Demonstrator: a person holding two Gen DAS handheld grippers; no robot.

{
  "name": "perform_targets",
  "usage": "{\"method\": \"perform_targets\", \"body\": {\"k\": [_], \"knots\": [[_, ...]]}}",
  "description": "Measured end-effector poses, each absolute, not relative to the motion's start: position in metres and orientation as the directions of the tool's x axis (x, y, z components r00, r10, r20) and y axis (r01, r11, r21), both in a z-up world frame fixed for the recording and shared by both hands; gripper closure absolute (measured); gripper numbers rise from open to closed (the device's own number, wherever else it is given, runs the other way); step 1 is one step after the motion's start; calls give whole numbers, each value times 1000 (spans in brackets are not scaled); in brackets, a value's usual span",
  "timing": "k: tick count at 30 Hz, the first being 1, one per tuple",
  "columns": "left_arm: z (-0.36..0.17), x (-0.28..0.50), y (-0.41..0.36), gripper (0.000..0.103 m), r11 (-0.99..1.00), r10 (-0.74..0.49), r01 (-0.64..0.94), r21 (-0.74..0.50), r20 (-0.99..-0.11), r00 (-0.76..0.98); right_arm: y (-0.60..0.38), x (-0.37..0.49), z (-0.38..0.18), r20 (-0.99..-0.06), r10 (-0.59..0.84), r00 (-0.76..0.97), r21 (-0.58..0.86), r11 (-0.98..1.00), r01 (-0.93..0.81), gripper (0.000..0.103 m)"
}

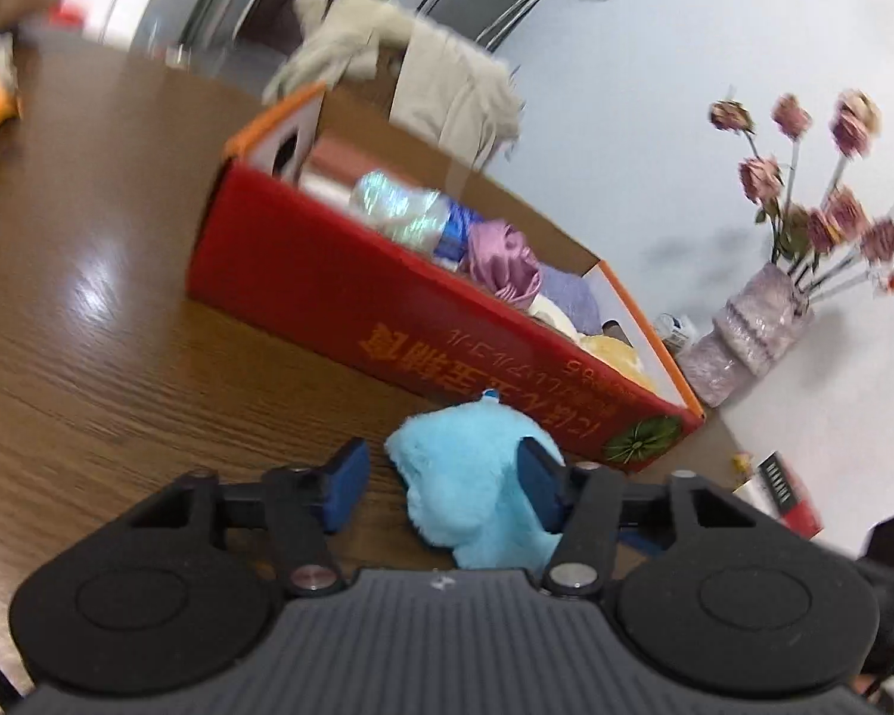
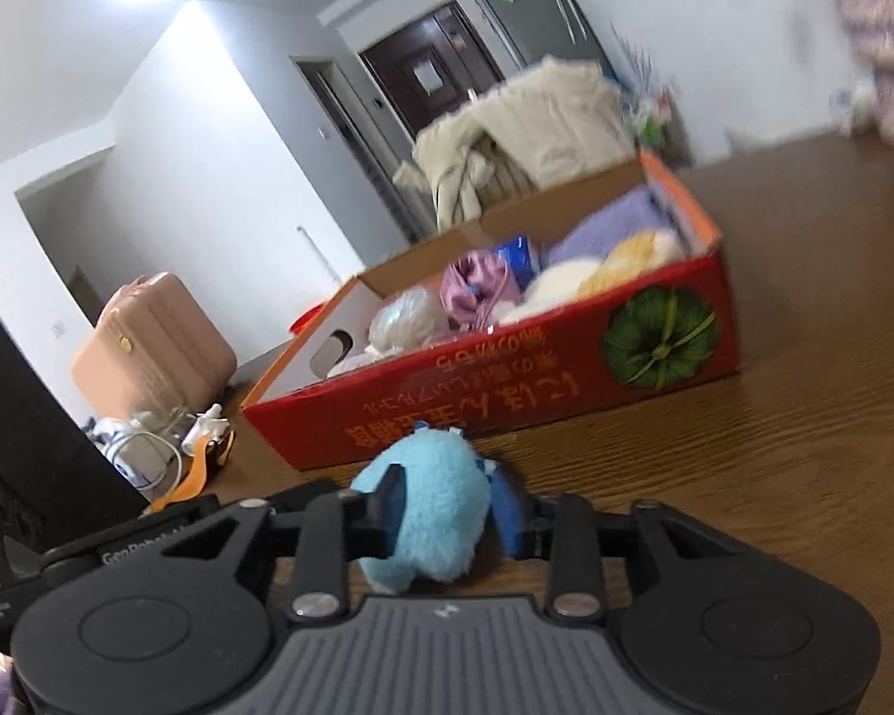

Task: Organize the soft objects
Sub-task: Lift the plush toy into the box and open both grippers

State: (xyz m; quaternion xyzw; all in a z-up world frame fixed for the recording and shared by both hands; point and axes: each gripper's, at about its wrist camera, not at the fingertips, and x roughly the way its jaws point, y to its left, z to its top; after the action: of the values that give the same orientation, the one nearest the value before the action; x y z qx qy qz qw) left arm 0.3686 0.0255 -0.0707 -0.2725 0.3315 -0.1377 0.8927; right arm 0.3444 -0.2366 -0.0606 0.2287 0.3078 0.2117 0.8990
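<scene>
My right gripper (image 2: 444,512) has its two pads pressed on the sides of a light blue plush toy (image 2: 432,515), so it holds the toy just in front of the red cardboard box (image 2: 506,393) on the wooden table (image 2: 804,476). In my left gripper (image 1: 444,476) the jaws stand partly open: the same kind of blue plush (image 1: 477,476) lies against one pad only, and the other pad is apart from it. Inside the box I see a purple satin cloth (image 2: 474,289), a lilac towel (image 2: 614,223) and some pale plush pieces, and a beige garment (image 2: 536,143) hangs behind it.
</scene>
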Motion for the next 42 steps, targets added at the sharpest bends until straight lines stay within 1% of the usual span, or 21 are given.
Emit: {"method": "perform_targets", "body": {"k": [2,3,6,16,18,20,23,26,28,31,34,38,42], "knots": [[-79,375,28,63,783,-460,67,-618,-503,732,-233,357,-69,-463,539,704,577,786,-222,69],[-82,378,28,69,772,-476,77,-630,-495,727,-231,362,-73,-458,548,700,596,774,-217,68],[-84,379,28,73,754,-496,87,-651,-478,725,-227,370,-83,-443,570,691,632,746,-211,67],[-81,377,23,75,764,-494,111,-635,-467,733,-226,374,-93,-440,579,686,651,732,-200,70],[-75,371,20,75,779,-486,127,-614,-463,741,-225,371,-92,-440,576,689,644,737,-206,71],[-62,357,16,75,780,-487,148,-608,-441,754,-225,365,-87,-436,571,696,634,743,-213,71],[-37,332,9,75,766,-504,194,-613,-384,774,-230,340,-67,-392,563,728,622,745,-240,71],[-9,322,-2,75,758,-527,242,-606,-349,775,-239,309,-38,-342,536,772,585,765,-272,71],[9,319,-11,75,758,-533,275,-591,-318,784,-247,297,-21,-316,524,791,577,768,-278,71],[26,329,-22,75,754,-546,305,-582,-296,784,-261,292,2,-275,521,808,579,761,-293,71],[35,351,-25,75,773,-525,302,-558,-294,799,-270,305,18,-264,516,815,565,767,-303,71],[51,388,-9,75,813,-454,262,-520,-284,844,-262,351,34,-278,553,785,561,757,-335,71],[54,442,17,75,828,-405,197,-524,-319,857,-238,416,46,-284,603,745,562,734,-380,71]]}}
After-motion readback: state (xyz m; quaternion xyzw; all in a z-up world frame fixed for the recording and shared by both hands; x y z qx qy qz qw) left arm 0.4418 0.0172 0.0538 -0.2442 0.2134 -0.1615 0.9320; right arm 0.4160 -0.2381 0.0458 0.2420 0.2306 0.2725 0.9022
